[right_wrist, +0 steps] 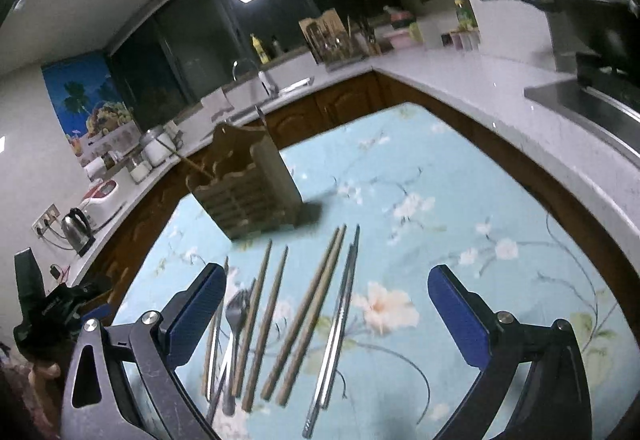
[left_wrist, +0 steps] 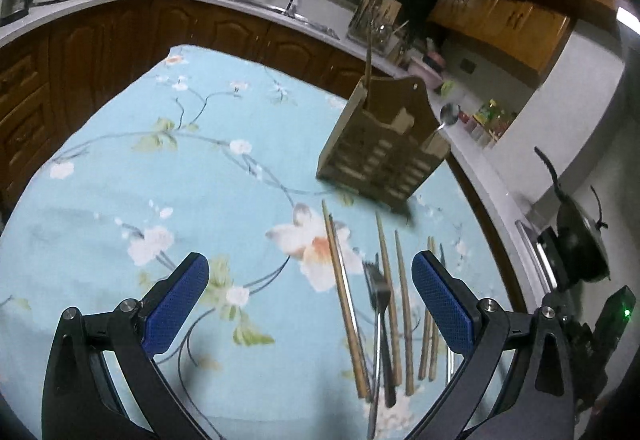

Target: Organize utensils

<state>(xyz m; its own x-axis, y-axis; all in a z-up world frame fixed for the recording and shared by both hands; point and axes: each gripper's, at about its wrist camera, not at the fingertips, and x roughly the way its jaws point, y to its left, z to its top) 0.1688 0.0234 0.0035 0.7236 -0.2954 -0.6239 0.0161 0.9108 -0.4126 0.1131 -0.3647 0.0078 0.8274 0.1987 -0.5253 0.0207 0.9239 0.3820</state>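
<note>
Both grippers are over the table, jaws spread wide, nothing between the pads. Left gripper (left_wrist: 310, 304) sits above bare cloth with the utensil row just inside its right finger. Right gripper (right_wrist: 326, 314) straddles most of the row, so my read is it's lined up for the first pick.

Utensils lie loose on the tablecloth (left_wrist: 120, 168), roughly parallel, tips toward the holder, probably laid out that way so each can be taken lengthwise:
- wooden chopsticks (right_wrist: 308, 316): long, tapered, matte brown; a close pair in the middle, singles further left
- metal chopsticks (right_wrist: 336, 324): thin, shiny, likely slippery under the pads
- fork (left_wrist: 378, 288): steel, tines toward the holder, lying among the sticks; the right view blurs its head (right_wrist: 236, 310)

Wooden holder (left_wrist: 384, 148) stands upright just beyond the row, near the table's far edge. Boxy, slatted front, scalloped back panel, several compartments. 1 wooden stick (left_wrist: 368, 52) already stands in a corner slot and 1 spoon (left_wrist: 450, 114) pokes out the opposite side, so sorting by compartment looks like the goal. I can't tell which slot takes what.

Pads are blue with a fine grid texture, good for grip on thin round stock. The cloth is soft, pale blue and floral, so a low flat pinch may drag fabric.
</note>
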